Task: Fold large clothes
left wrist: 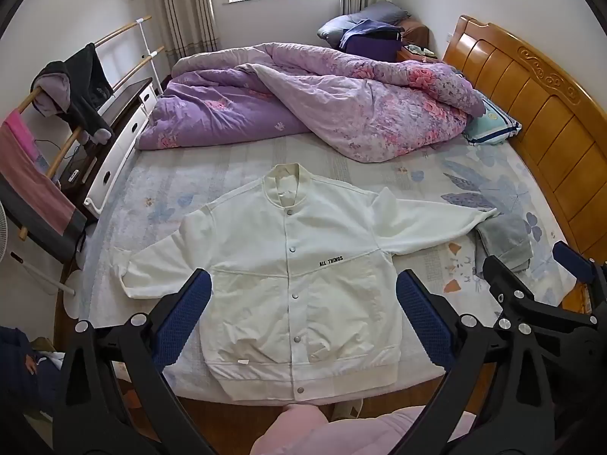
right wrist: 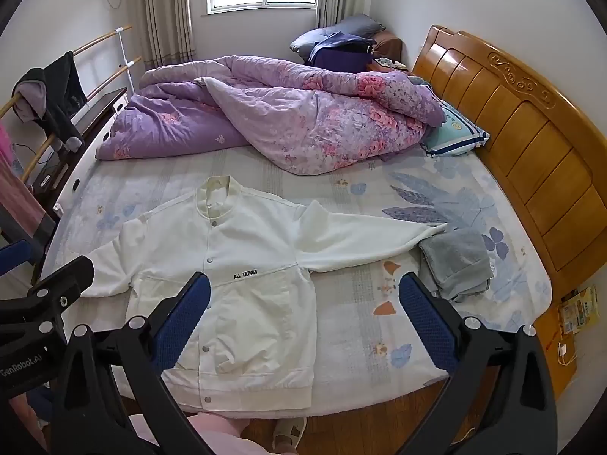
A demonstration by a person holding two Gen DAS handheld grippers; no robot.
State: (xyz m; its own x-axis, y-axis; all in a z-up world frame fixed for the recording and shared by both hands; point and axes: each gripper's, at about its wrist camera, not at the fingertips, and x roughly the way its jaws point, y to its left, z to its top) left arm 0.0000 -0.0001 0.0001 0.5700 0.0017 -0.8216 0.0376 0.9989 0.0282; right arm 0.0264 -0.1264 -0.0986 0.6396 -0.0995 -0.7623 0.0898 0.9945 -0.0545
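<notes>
White jacket (left wrist: 296,276) spread flat on bed (left wrist: 417,189), apparently snapped shut

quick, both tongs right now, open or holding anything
Left tongs: open, holding nothing, above the white snap-button jacket.
Right tongs: open, holding nothing, above the same jacket's edge.

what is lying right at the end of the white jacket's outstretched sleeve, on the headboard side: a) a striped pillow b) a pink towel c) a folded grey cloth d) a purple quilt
c: the white jacket has one sleeve stretched toward the headboard, and its cuff ends at a folded grey cloth; the quilt and pillow lie farther up the bed.
</notes>
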